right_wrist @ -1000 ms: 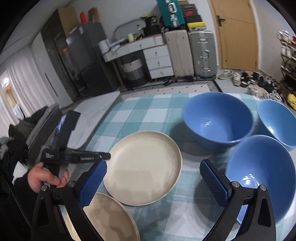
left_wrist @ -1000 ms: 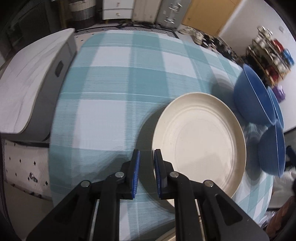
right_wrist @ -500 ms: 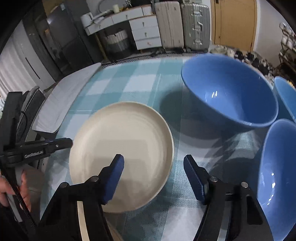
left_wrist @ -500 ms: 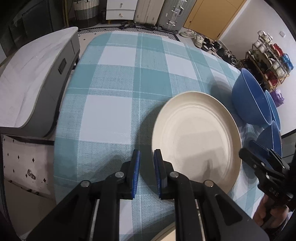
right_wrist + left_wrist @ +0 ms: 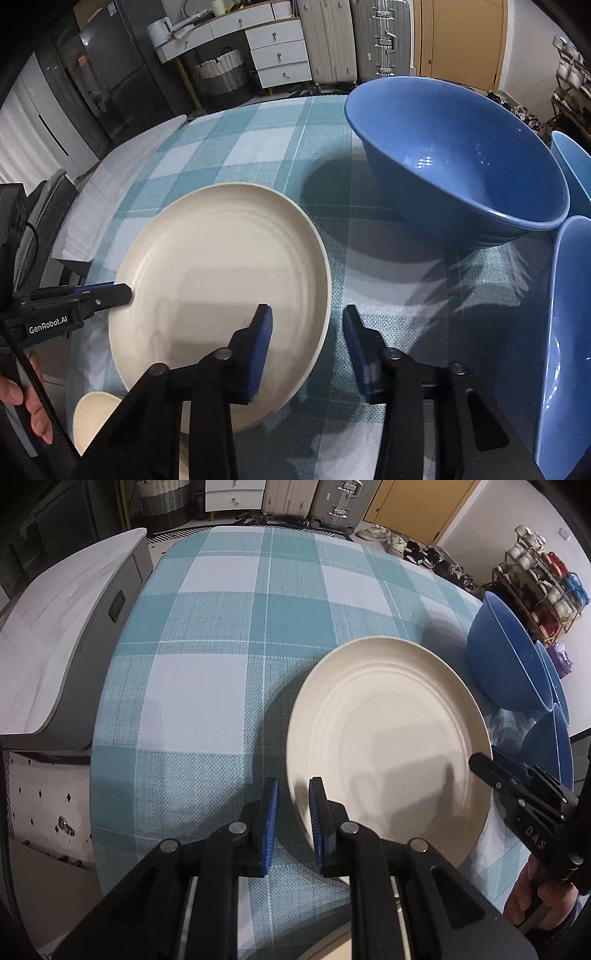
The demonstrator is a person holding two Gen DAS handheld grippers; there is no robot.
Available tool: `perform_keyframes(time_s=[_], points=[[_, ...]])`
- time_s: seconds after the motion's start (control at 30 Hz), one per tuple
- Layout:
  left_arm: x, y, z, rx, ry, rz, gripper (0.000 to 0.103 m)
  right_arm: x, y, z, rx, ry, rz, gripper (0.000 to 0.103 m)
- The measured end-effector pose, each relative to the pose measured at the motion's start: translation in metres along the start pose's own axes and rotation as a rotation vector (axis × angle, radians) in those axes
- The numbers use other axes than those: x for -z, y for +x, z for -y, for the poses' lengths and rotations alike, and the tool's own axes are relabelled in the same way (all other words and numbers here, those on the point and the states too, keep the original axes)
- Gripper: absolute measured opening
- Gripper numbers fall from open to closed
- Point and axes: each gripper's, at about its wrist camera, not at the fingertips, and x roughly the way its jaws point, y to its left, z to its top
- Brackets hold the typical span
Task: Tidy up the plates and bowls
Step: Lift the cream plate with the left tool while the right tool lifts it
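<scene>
A cream plate [image 5: 388, 746] lies on the teal checked tablecloth [image 5: 236, 635]; it also shows in the right wrist view [image 5: 221, 288]. My left gripper [image 5: 293, 819] is open by a narrow gap, its jaws straddling the plate's near left rim. My right gripper [image 5: 306, 347] is open, its jaws on either side of the plate's right rim; it also shows in the left wrist view [image 5: 491, 762]. A second cream plate [image 5: 96, 421] lies partly under the first. Three blue bowls stand right: a large one [image 5: 454, 162] and two more [image 5: 569, 332] [image 5: 572, 170].
A grey-white curved side table [image 5: 55, 635] stands left of the table. Suitcases [image 5: 369, 37], drawers [image 5: 277, 51] and a wicker basket [image 5: 221, 74] line the far wall. A rack with cups [image 5: 539, 579] stands at the right.
My right gripper has moved in over the plate's right rim and narrowed its opening. The left gripper has edged closer so its jaws straddle the plate's left rim.
</scene>
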Motion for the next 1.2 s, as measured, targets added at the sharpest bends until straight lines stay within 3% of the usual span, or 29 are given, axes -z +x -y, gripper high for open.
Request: perform_keyframes(time_s=[0.23, 0.5, 0.63, 0.97, 1.07, 1.2], points=[[0.005, 0.003, 0.002, -0.015, 0.017, -0.007, 0.015, 0.001, 0.006, 0.003, 0.004, 0.01, -0.024, 0.016], [0.005, 0.007, -0.002, 0.017, 0.004, -0.023, 0.019, -0.002, 0.012, -0.006, 0.026, -0.045, -0.012, 0.013], [0.006, 0.007, -0.002, -0.011, 0.003, -0.018, 0.019, -0.006, 0.015, -0.01, 0.012, -0.065, -0.011, 0.013], [0.006, 0.005, -0.008, -0.02, -0.046, -0.036, 0.02, -0.018, 0.014, 0.005, -0.137, -0.004, -0.116, 0.01], [0.007, 0.005, -0.009, -0.071, -0.04, -0.05, 0.039, -0.023, 0.014, 0.003, -0.158, -0.011, -0.151, 0.01], [0.006, -0.003, -0.007, -0.084, -0.041, -0.009, 0.04, -0.025, 0.014, -0.006, -0.143, -0.049, -0.17, 0.01]])
